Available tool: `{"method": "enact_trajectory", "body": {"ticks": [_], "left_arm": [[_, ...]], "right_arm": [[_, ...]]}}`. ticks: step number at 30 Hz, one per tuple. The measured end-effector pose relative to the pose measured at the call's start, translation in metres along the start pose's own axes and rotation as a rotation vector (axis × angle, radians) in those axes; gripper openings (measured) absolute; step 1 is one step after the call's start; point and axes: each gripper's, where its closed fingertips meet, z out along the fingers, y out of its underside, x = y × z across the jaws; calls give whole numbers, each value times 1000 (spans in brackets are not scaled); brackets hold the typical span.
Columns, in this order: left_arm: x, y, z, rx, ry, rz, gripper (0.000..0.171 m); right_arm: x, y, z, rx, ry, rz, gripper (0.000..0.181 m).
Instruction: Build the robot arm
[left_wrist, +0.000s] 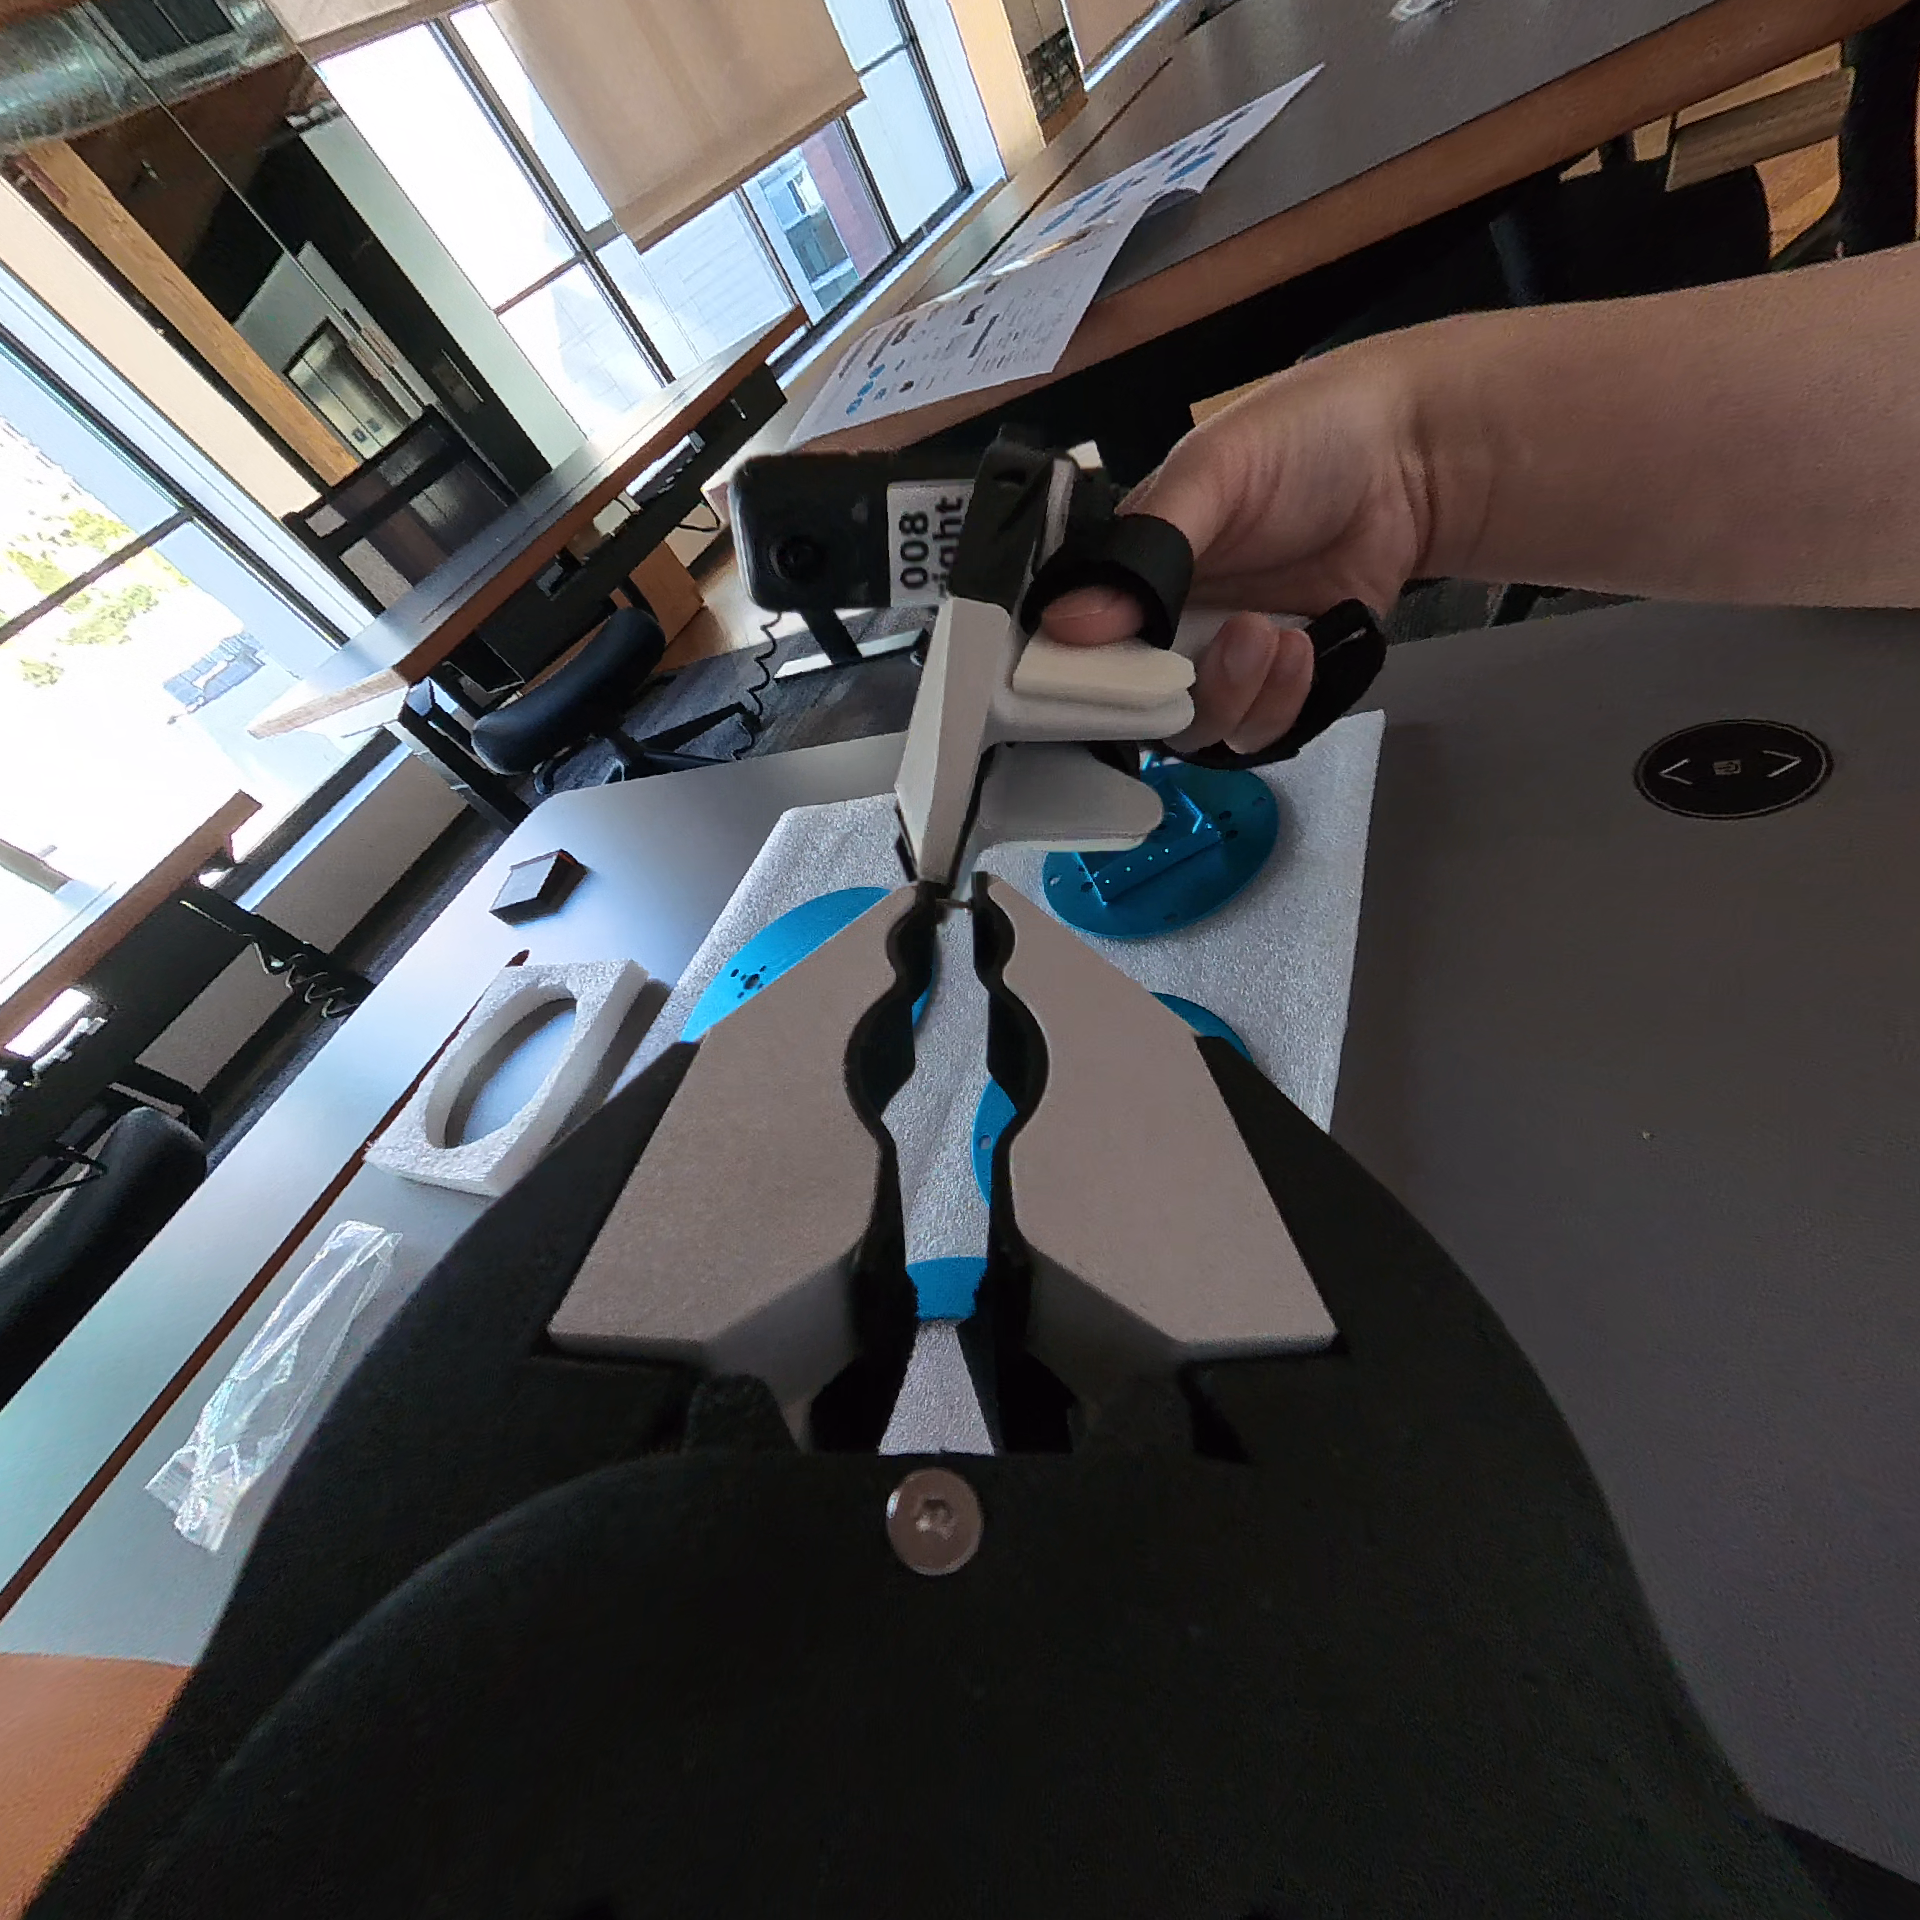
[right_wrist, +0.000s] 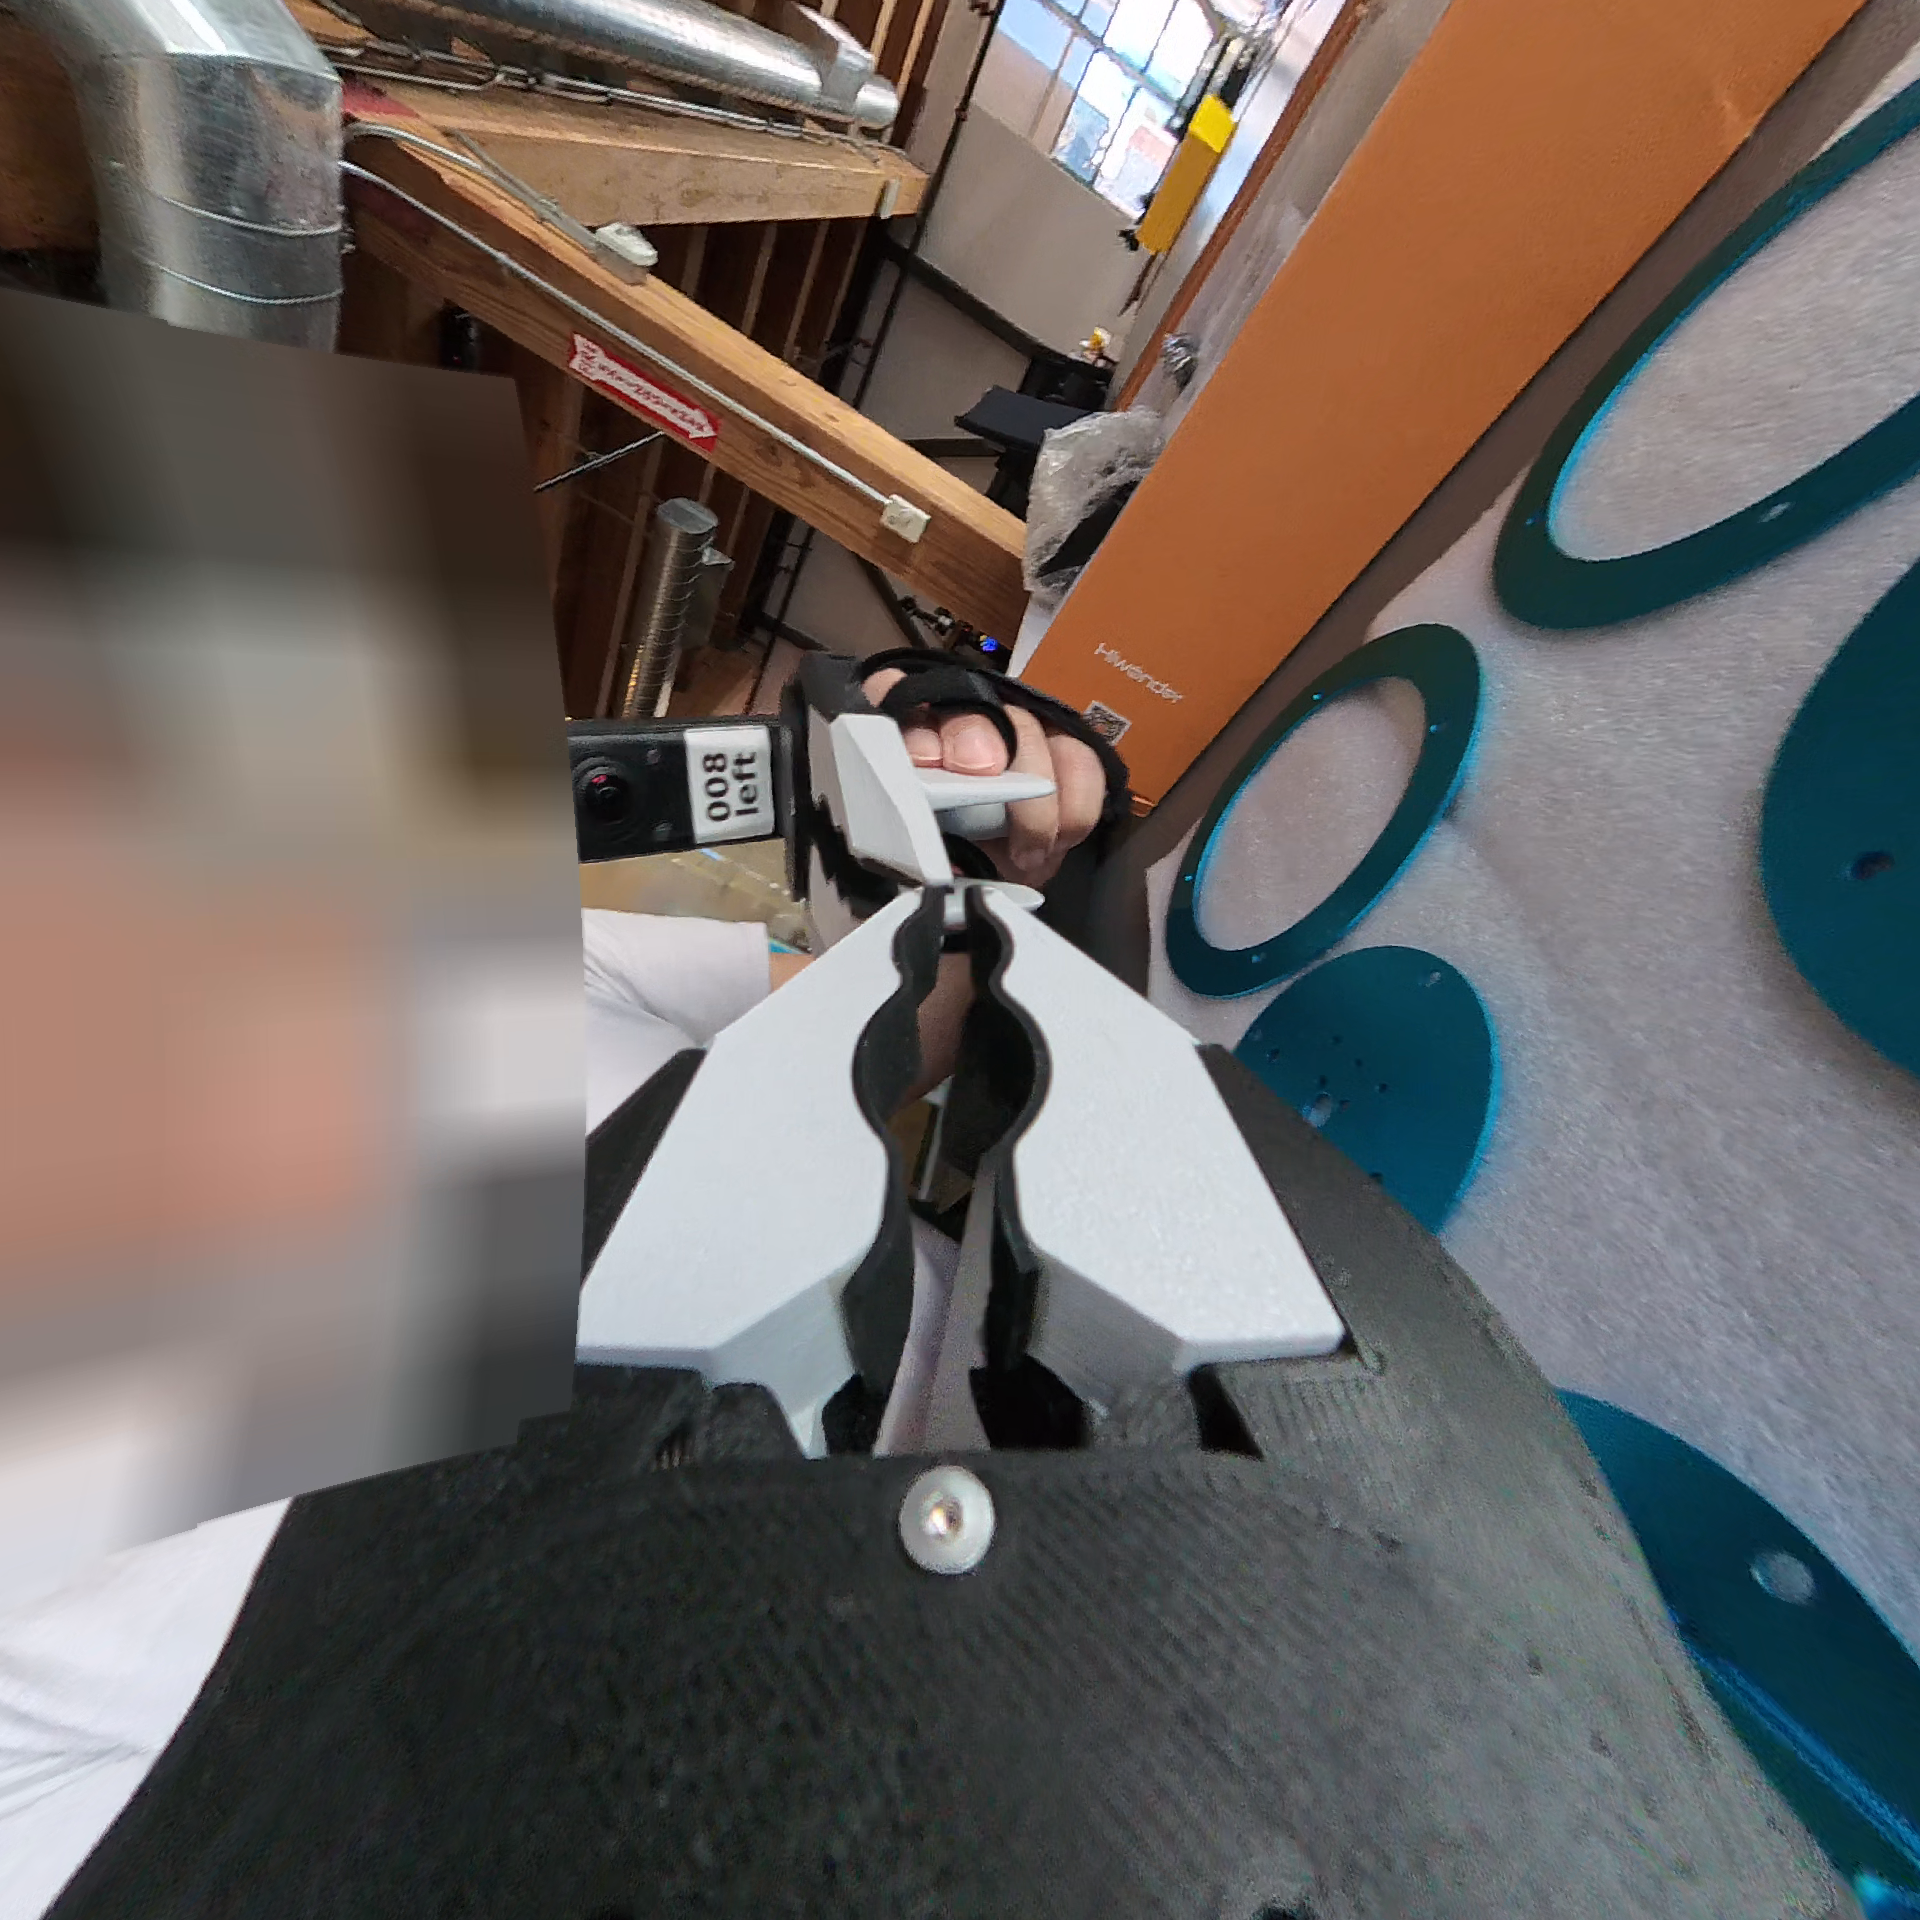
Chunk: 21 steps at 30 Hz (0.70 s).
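The left claw (left_wrist: 951, 902) and the right claw (right_wrist: 960, 910) are held tip to tip above the white foam sheet (left_wrist: 1304, 935) on the grey surface (left_wrist: 1621, 1091). Each is closed to a slit, and a small part (left_wrist: 953, 907) appears to be pinched between them (its kind cannot be told). Blue discs (left_wrist: 1153, 883) and blue rings (right_wrist: 1210, 914) are laid on the foam. A cut-out foam frame (left_wrist: 613, 997) and a clear plastic bag (left_wrist: 270, 1382) are seen to one side.
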Motion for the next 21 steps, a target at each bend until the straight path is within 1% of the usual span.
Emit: {"method": "enact_trajectory", "body": {"ticks": [1, 5, 7, 8, 10, 12, 13, 14, 15, 17, 18, 21], "left_arm": [[1, 2, 1, -9, 7, -2, 4], [4, 10, 7, -54, 12, 2, 5], [2, 13, 11, -77, -2, -34, 5], [3, 15, 13, -92, 5, -92, 5], [13, 20, 21, -151, 89, -313, 5], [31, 26, 29, -244, 196, -551, 5], [39, 27, 33, -277, 223, -633, 5], [45, 29, 37, -309, 226, -680, 5], [48, 33, 41, -347, 197, -687, 5], [51, 41, 46, -432, 137, -656, 5], [56, 42, 49, -466, 132, -671, 5], [71, 39, 59, -508, 147, -755, 5]], "right_arm": [[3, -2, -3, 14, 23, -9, 6], [-1, -14, -16, 93, 24, -36, 3], [6, -20, -24, 130, 130, -96, 2], [8, -22, -29, 136, 211, -159, 3], [7, -21, -38, 123, 370, -316, 5], [3, -12, -48, 94, 490, -418, 5], [2, -6, -54, 85, 540, -436, 5], [1, 1, -61, 86, 581, -436, 6], [0, 7, -67, 96, 600, -427, 6], [-7, 20, -76, 134, 593, -396, 6], [-9, 26, -80, 153, 592, -373, 6], [-9, 43, -90, 181, 599, -315, 6]]}}
